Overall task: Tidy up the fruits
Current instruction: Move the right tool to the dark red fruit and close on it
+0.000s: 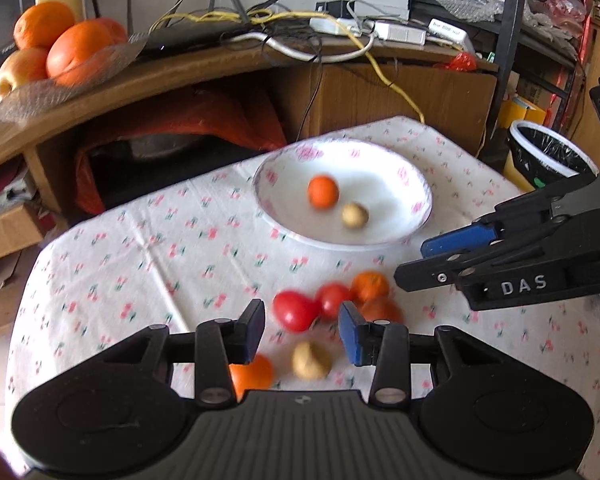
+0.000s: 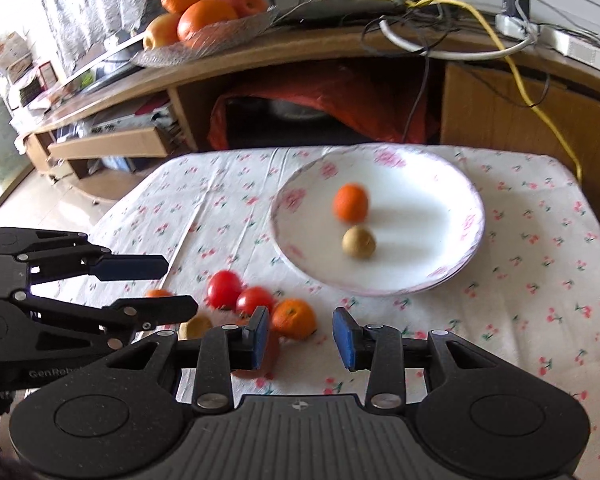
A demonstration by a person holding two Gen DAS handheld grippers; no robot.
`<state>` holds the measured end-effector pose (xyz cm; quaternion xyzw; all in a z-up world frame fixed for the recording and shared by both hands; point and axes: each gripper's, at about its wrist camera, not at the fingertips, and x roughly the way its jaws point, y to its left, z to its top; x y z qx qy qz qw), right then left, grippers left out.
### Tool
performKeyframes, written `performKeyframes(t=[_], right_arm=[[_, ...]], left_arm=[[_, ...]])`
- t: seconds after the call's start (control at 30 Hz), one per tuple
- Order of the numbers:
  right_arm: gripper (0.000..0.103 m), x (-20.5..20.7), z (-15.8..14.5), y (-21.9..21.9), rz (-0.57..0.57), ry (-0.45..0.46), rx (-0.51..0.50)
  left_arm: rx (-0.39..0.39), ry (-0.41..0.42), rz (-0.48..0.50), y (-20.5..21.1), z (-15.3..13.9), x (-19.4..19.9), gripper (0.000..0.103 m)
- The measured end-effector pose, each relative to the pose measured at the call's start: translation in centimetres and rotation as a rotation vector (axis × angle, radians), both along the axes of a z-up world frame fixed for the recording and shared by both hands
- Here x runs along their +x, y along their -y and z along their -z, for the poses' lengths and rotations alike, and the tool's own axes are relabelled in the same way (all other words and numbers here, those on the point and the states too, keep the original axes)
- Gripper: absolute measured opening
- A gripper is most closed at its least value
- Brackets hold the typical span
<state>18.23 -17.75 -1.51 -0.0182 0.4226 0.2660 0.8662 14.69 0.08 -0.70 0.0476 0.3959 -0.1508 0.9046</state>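
A white floral plate [image 1: 384, 184] [image 2: 424, 220] on the cherry-print tablecloth [image 1: 140, 248] holds a small orange [image 1: 323, 191] [image 2: 351, 203] and a tan round fruit [image 1: 355, 215] [image 2: 359, 242]. Loose fruit lies in front of it: two red tomatoes [image 1: 295, 311] [image 2: 224, 289], an orange [image 1: 370, 286] [image 2: 294, 318], a second tan fruit [image 1: 311, 360] [image 2: 196, 326] and another orange [image 1: 252, 374]. My left gripper [image 1: 302, 332] [image 2: 172, 286] is open above the tan fruit. My right gripper [image 2: 302, 336] [image 1: 424, 260] is open just behind the orange, holding nothing.
A glass dish of big oranges and apples [image 1: 60, 52] [image 2: 204, 20] sits on the curved wooden shelf [image 1: 204, 68] behind the table, among cables. A bin with a black liner [image 1: 548, 156] stands right of the table. Cardboard boxes lie on the floor at left.
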Motion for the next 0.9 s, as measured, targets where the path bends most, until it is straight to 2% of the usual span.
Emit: performKeyframes(t=[0.27, 0.43, 0.63, 0.9], right_arm=[[0.033, -1.1, 0.5, -0.7, -0.042, -0.041, 0.011], [0.043, -1.7, 0.8, -1.3, -0.071, -0.054, 0.009], [0.044, -1.6, 1.4, -1.6, -0.074, -0.062, -0.005], [0.045, -1.3, 2.1, -2.2, -0.063, -0.079, -0.001]], left_arm=[[-0.001, -0.02, 0.018, -0.7, 0.6, -0.7, 0.049], [0.01, -0.018, 0.01, -1.5, 0.8, -1.2, 0.055], [0.011, -0.045, -0.024, -2.6, 1.6, -1.1, 0.056], [0.044, -0.053, -0.008, -2.6, 2.4, -1.1, 0.057]])
